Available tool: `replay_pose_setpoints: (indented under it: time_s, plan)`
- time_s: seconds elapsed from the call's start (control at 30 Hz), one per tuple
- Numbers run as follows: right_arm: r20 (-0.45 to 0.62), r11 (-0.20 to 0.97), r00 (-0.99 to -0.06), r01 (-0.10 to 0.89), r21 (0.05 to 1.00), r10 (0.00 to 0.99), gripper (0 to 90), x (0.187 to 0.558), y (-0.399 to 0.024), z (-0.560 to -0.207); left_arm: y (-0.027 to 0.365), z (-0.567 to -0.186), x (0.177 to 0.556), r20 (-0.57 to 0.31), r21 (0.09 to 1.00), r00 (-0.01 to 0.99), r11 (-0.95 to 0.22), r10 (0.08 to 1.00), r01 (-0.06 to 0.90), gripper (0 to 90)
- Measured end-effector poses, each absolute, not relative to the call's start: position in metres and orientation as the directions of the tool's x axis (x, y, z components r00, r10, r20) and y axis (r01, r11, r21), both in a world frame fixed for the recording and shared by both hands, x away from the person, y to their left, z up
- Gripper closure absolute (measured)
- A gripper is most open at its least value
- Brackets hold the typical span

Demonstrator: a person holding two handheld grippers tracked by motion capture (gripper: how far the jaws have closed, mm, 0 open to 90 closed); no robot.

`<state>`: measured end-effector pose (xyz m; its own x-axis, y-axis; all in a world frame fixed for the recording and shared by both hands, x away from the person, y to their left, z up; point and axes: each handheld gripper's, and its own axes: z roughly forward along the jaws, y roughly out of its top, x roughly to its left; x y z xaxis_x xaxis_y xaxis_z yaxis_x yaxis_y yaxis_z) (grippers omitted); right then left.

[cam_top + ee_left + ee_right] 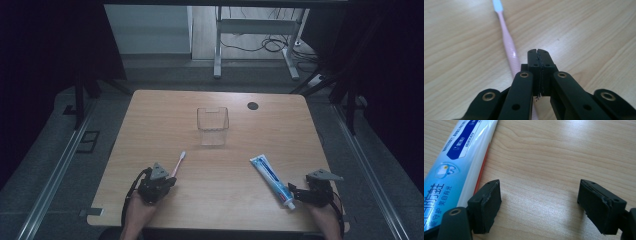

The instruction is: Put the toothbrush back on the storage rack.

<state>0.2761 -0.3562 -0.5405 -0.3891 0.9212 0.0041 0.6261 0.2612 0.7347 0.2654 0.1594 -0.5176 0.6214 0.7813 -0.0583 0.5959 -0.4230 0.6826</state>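
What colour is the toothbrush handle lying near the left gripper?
Pale pink, with a light blue head; the slim plastic toothbrush shows best in the left gripper view.

Table count: four kinds of thing.
One clear cup [212, 126] far centre; one pink toothbrush [179, 162] near left; one toothpaste tube [271, 180] near right; two grippers, left [167, 184], right [296, 195].

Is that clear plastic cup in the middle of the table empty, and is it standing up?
Upright and apparently empty: the clear square plastic cup stands open-mouthed, the wooden table showing through its walls.
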Motion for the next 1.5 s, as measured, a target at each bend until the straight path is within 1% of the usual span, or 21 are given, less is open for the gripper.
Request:
replay_pose_setpoints:
  time_s: [0.2, 0.4, 0.93, 1.07, 1.3, 1.5]
  plan:
    - [0.005, 0.262, -0.391, 0.626, 0.735, 0.92, 18.7, 0.276, -0.356, -0.541, 0.152, -0.524, 0.264, -0.06, 0.658, 0.638, -0.45, 0.768, 0.603, 89.2]
    - [0.005, 0.264, -0.394, 0.625, 0.735, 0.919, 18.7, 0.276, -0.357, -0.54, 0.153, -0.528, 0.266, -0.029, 0.638, 0.63, -0.47, 0.776, 0.609, 89.1]
    - [0.004, 0.267, -0.398, 0.623, 0.735, 0.917, 18.7, 0.277, -0.357, -0.541, 0.173, -0.53, 0.272, -0.037, 0.633, 0.591, -0.438, 0.806, 0.638, 86.8]
    - [0.005, 0.266, -0.398, 0.624, 0.735, 0.918, 18.7, 0.277, -0.357, -0.541, 0.179, -0.53, 0.273, -0.027, 0.632, 0.581, -0.436, 0.814, 0.64, 86.2]
    - [0.005, 0.267, -0.398, 0.623, 0.735, 0.917, 18.7, 0.277, -0.357, -0.541, 0.185, -0.53, 0.274, -0.038, 0.629, 0.571, -0.424, 0.82, 0.651, 85.9]
    - [0.004, 0.268, -0.398, 0.623, 0.735, 0.917, 18.7, 0.277, -0.357, -0.541, 0.181, -0.526, 0.274, -0.049, 0.626, 0.589, -0.435, 0.807, 0.647, 81.7]
